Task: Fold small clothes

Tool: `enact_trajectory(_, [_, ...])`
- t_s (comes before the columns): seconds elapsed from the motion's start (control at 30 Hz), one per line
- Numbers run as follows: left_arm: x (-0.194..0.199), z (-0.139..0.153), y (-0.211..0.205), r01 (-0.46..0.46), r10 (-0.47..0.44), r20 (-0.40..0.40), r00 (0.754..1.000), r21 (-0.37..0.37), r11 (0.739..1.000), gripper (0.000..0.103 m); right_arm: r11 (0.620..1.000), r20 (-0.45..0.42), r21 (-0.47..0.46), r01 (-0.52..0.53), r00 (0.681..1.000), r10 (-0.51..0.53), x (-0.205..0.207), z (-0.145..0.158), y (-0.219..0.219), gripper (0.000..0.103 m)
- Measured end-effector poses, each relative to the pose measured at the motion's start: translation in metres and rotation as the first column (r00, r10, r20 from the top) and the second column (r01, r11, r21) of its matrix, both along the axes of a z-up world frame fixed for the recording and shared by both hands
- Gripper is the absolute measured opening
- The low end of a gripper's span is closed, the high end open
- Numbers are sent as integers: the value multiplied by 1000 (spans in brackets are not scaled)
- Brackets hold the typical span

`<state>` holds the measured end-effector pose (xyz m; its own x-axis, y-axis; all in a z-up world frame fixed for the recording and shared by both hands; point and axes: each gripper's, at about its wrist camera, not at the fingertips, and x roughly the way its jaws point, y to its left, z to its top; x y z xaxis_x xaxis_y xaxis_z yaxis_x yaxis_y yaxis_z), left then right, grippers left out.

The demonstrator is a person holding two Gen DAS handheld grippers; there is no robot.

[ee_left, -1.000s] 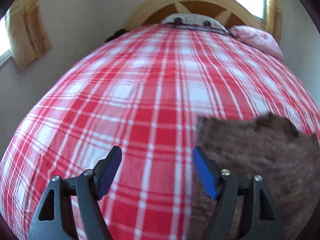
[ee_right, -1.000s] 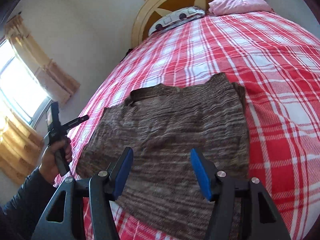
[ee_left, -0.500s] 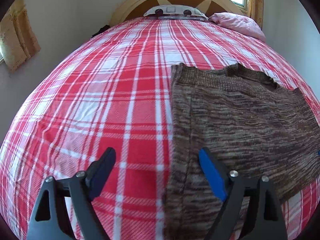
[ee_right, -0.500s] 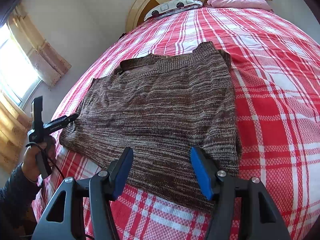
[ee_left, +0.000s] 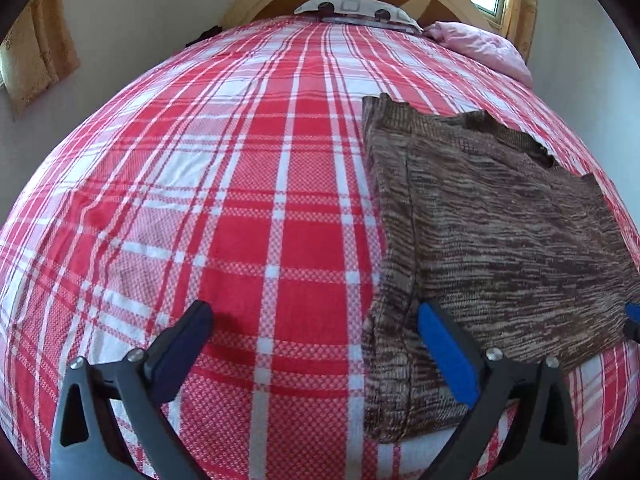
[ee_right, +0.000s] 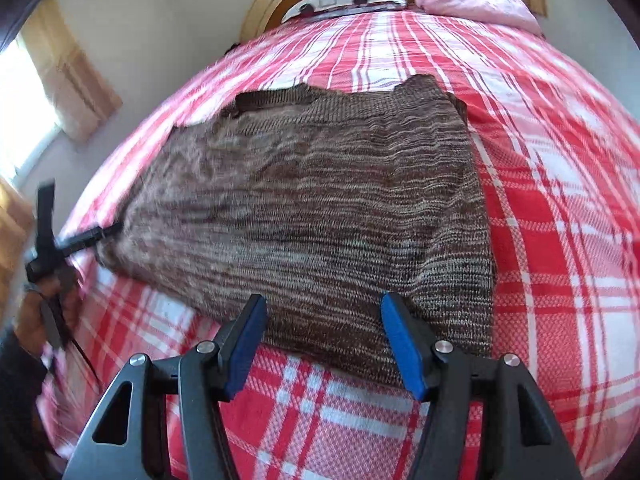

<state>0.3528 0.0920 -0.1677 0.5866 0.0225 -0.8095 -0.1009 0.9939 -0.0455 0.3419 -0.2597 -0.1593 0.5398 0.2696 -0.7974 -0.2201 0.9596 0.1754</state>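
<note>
Sweater (ee_left: 500,240) lies flat on plaid bed (ee_left: 240,200); left claw (ee_left: 316,344), jaws just opened wide, empty, straddles its near-left corner; right claw (ee_right: 320,340), half open, empty, over the near hem. Pre-grasp step; next: pinch both corners.

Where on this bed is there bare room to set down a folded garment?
Free: the wide plaid bedspread left of the brown knit top, reaching up to the pillows. A narrower strip lies right of the top. Crowded: the near edge, where both grippers hover.

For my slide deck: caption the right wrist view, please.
Open right gripper poised over the near hem of a brown knit sweater spread on a red plaid bedspread.
</note>
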Motion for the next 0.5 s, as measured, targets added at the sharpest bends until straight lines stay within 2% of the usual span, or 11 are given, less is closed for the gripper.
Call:
enact_trajectory(0.13, [-3, 1, -6, 5, -6, 19, 1000, 34, 999, 103, 1000, 33, -12, 25, 999, -25, -6, -6, 1, 61])
enact_trajectory(0.23, [-8, 1, -3, 7, -8, 16, 1000, 21, 1000, 103, 998, 57, -47, 49, 997, -46, -9, -6, 4, 61])
enact_trajectory(0.37, [-13, 1, 2, 10, -10, 12, 1000, 8, 1000, 103, 990, 62, -105, 95, 994, -89, -11, 8, 20, 61])
enact_trajectory(0.5, [-15, 1, 4, 13, -13, 9, 1000, 6, 1000, 103, 991, 115, -126, 41, 993, -27, -19, 26, 52, 61])
